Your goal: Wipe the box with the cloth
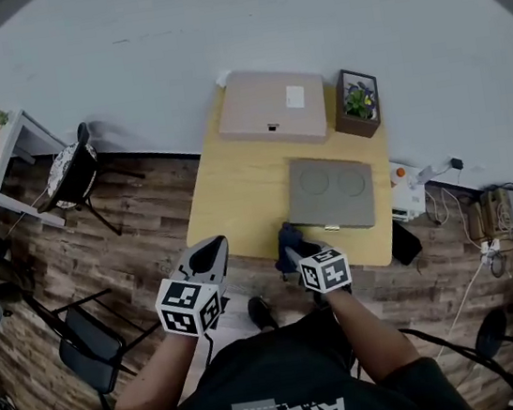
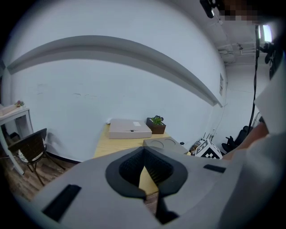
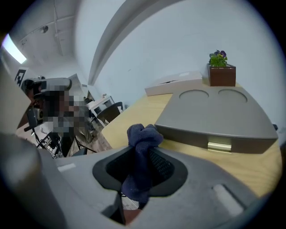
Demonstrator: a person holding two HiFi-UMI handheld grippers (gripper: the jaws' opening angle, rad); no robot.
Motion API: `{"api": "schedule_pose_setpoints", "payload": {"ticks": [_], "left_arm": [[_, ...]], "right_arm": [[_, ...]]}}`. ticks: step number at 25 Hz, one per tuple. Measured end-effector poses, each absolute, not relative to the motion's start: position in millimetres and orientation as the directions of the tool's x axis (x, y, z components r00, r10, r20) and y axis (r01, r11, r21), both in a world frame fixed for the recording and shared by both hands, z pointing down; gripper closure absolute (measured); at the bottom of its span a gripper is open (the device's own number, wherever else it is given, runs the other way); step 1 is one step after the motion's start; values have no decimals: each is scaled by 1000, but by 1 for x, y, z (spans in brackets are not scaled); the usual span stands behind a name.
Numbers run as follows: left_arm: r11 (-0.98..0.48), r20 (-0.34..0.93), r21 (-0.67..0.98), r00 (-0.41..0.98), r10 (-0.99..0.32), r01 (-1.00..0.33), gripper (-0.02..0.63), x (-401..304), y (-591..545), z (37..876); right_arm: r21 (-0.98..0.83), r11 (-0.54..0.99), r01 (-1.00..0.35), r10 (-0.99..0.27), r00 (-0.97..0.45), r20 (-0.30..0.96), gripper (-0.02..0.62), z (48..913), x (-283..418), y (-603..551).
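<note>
Cloth (image 3: 142, 147): right hand-held gripper (image 3: 140, 166) is clamping it just beside box (image 3: 214, 117); left hand-held gripper (image 2: 145, 179) is idling closed, empty. Wiping seemingly not begun; next move is likely pressing cloth onto box.

The dark blue crumpled cloth (image 3: 142, 147) is lost from sight low between the jaws of the right gripper (image 3: 144, 154), the left gripper (image 2: 144, 154) hides the near side of the flat grey latched box (image 2: 161, 143), and the white label (image 1: 294, 96) on the flat beige cardboard box (image 1: 263, 113) is too small to read.
</note>
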State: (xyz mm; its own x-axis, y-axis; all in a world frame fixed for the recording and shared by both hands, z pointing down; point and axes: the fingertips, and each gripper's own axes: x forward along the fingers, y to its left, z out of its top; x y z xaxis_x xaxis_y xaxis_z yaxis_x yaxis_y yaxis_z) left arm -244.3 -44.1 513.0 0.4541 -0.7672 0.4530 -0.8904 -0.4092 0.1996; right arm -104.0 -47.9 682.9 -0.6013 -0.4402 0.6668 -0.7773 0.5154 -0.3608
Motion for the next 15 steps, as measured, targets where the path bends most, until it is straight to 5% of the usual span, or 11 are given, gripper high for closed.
{"api": "schedule_pose_setpoints", "payload": {"ticks": [15], "left_arm": [[-386,493,181,423,-761,-905,604,-243,-41,520]], "right_arm": [[-421,390,-819,-496,-572,653,495,696,-78,-71]]}}
